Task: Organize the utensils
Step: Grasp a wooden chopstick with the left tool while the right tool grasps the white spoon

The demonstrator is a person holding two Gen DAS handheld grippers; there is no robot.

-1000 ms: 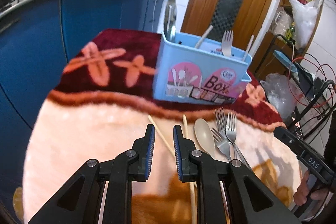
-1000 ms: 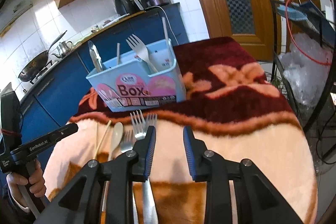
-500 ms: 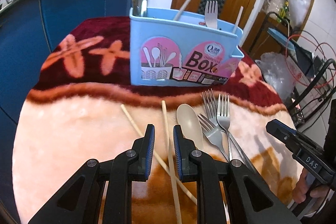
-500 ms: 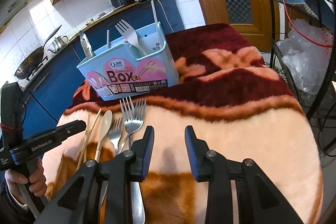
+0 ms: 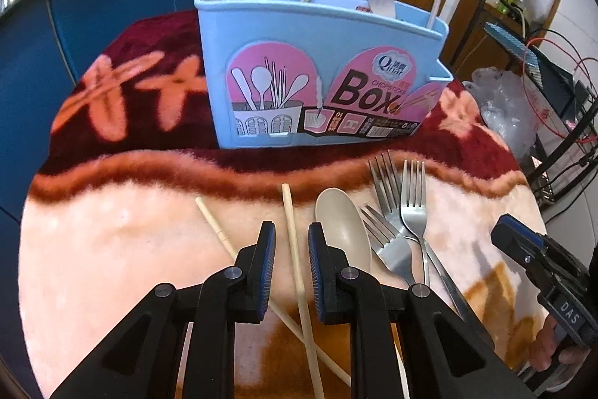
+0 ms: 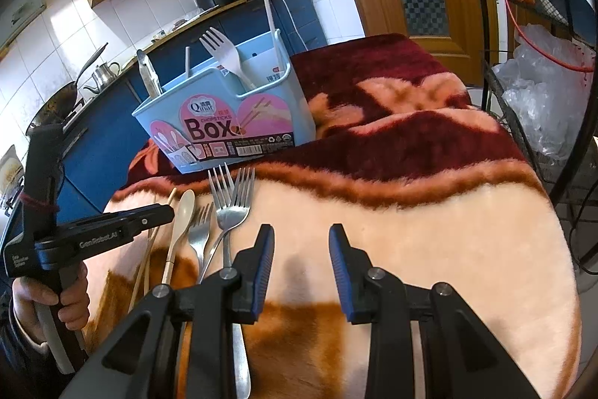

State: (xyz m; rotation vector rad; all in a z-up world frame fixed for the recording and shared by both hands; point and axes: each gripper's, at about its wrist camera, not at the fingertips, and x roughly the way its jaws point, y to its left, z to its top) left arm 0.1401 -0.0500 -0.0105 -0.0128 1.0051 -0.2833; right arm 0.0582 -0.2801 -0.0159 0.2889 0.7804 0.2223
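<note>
Left gripper [image 5: 290, 242] hovering over loose utensils.
Its fingers are straddling a chopstick [image 5: 297, 268], slightly apart, not gripping; right gripper [image 6: 301, 249] fingers gaping, holding nothing.

Bright daylight, sharp focus, heavy fisheye warp, dark corners.

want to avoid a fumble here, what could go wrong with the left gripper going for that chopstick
The chopstick between the left gripper fingers crosses a second chopstick lower down, so lifting one may drag or flick the other. The beige spoon lies right beside the right-hand finger and could get nudged into the forks. The soft blanket may let the thin stick sink and slip the pads.
</note>
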